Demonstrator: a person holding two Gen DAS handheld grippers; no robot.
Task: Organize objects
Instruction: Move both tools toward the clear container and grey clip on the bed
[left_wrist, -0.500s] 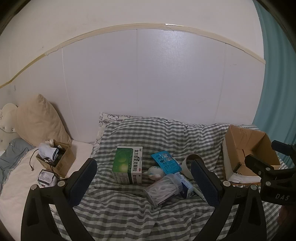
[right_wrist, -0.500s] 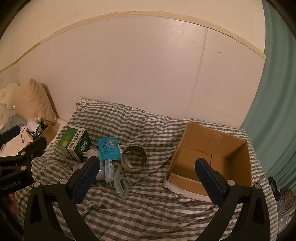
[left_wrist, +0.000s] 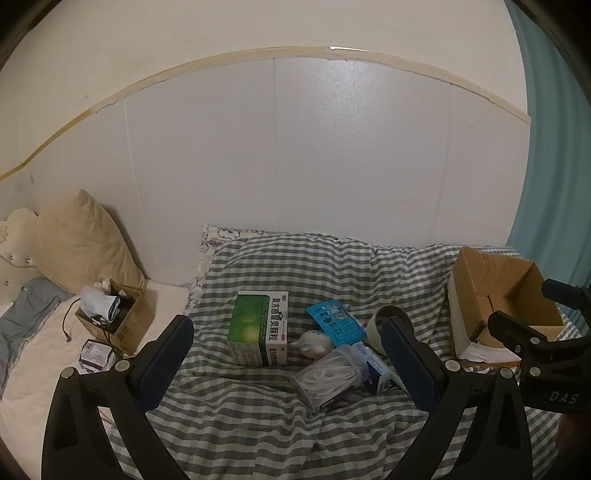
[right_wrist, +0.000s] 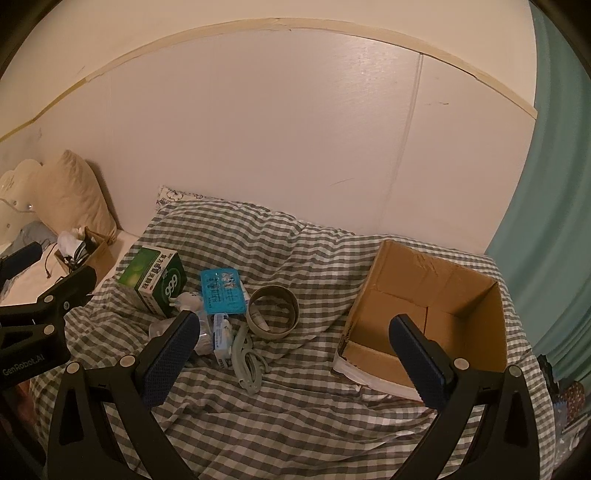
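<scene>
cardboard box (right_wrist: 424, 325) empty; green medicine box (left_wrist: 258, 332), tape roll (right_wrist: 273, 310) unsorted; my left gripper (left_wrist: 288, 365), right gripper (right_wrist: 295, 354) agape, holding nothing.

Left gripper (left_wrist: 288, 354): matte black frame, two angled arms, silver round screws at the joints.
Left pads (left_wrist: 168, 363): dark blue, finely textured rectangles.
Right gripper (right_wrist: 297, 354): same black frame and silver screws; blue pads (right_wrist: 417, 363).
Markings: white "DAS" (right edge, left view); "GenRobot.AI" (left edge, right view).
</scene>
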